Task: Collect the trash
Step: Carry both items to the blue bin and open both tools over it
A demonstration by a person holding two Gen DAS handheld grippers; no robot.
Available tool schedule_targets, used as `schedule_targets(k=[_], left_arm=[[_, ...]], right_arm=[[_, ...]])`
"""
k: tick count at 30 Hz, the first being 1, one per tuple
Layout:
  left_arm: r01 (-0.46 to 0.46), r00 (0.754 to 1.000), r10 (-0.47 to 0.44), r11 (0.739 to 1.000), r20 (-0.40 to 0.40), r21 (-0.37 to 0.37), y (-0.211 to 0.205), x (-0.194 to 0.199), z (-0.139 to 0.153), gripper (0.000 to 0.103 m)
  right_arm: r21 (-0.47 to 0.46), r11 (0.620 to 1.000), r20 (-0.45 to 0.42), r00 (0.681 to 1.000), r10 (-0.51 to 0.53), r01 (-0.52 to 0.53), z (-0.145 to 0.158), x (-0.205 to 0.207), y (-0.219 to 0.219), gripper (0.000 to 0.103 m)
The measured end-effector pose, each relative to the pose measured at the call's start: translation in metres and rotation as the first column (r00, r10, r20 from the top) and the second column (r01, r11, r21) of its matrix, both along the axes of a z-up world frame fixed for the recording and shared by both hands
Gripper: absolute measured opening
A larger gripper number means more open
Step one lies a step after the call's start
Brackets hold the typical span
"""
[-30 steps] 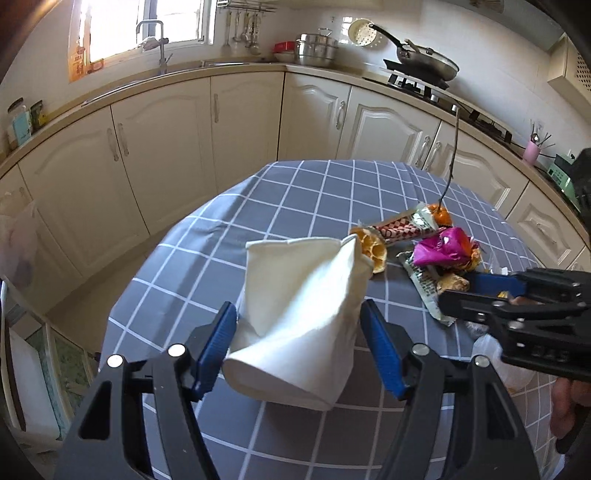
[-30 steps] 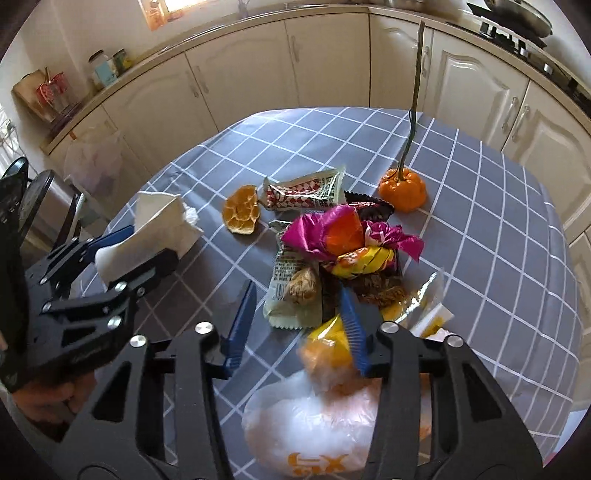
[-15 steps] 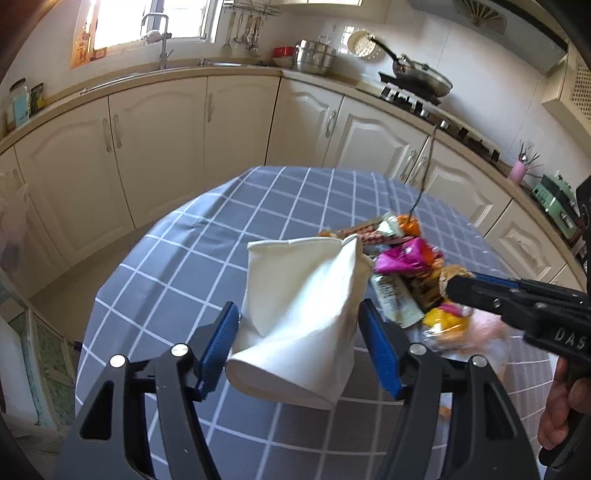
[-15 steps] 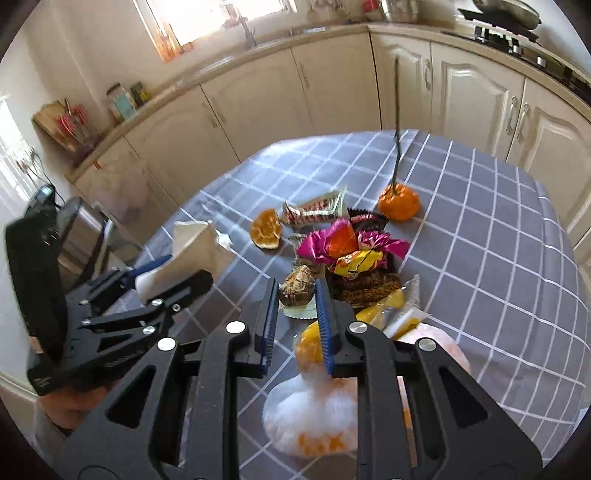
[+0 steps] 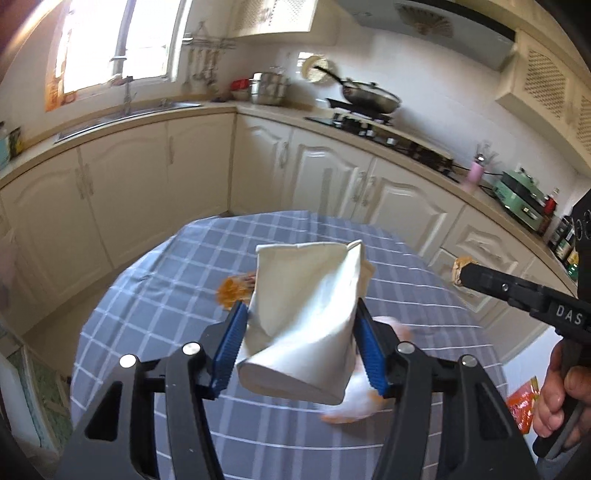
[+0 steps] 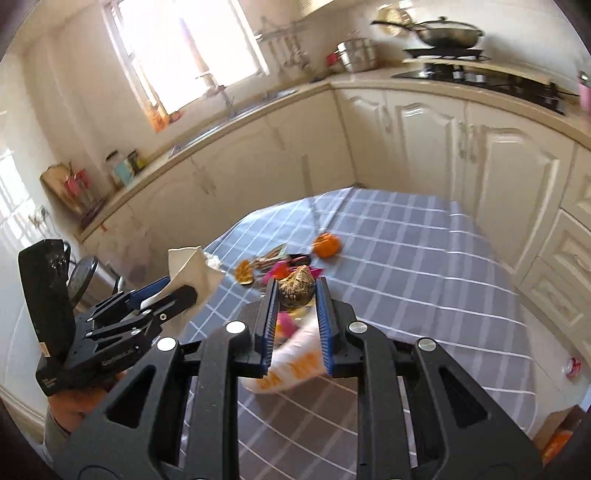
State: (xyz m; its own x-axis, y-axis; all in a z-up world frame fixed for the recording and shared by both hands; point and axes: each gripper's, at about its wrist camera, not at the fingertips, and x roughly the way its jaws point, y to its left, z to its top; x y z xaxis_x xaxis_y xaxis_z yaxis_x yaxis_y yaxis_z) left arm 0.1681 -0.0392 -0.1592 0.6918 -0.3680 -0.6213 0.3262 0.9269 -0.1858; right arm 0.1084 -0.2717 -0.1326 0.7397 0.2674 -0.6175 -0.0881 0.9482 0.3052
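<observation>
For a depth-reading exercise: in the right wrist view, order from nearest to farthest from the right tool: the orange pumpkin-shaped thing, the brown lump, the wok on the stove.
1. Brown lump: pinched between the right tool's blue pads.
2. Orange pumpkin-shaped thing: on the checked tablecloth, just beyond.
3. Wok: on the stove, top right, across the kitchen.

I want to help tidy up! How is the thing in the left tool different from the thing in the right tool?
The left tool holds a big white paper bag; the right tool pinches a small brown walnut. The bag is smooth, flat-sided and sticks out well past its pads, while the walnut is round, wrinkly and sits at the tips. Both are lifted off the checked table.
</observation>
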Motion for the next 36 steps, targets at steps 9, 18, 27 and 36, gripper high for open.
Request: schedule_targets(k=[9, 18, 27, 36], left_arm=[[0.12, 0.993, -0.119, 0.993, 0.009, -0.022, -0.061, -0.028, 0.012, 0.056], [0.356, 0.934, -0.356, 0.934, 0.024, -0.018, -0.174, -0.061, 0.027, 0.056], [0.603, 0.792, -0.599, 0.798, -0.118, 0.0, -0.327, -0.097, -0.019, 0.057], [0.703, 0.677, -0.659, 0.711, -0.327, 0.022, -0.441, -0.114, -0.1, 0.057]], right_arm=[[0.037, 0.992, 0.033, 0.992, -0.126, 0.124, 0.01, -0.05, -0.073, 0.021], [0.078, 0.929, 0.03, 0.931, -0.365, 0.362, 0.0, -0.131, -0.183, 0.021], [0.1, 0.782, -0.111, 0.788, -0.606, 0.615, -0.064, -0.21, -0.3, 0.021], [0.158, 0.705, -0.255, 0.718, -0.648, 0.692, -0.134, -0.226, -0.357, 0.021]])
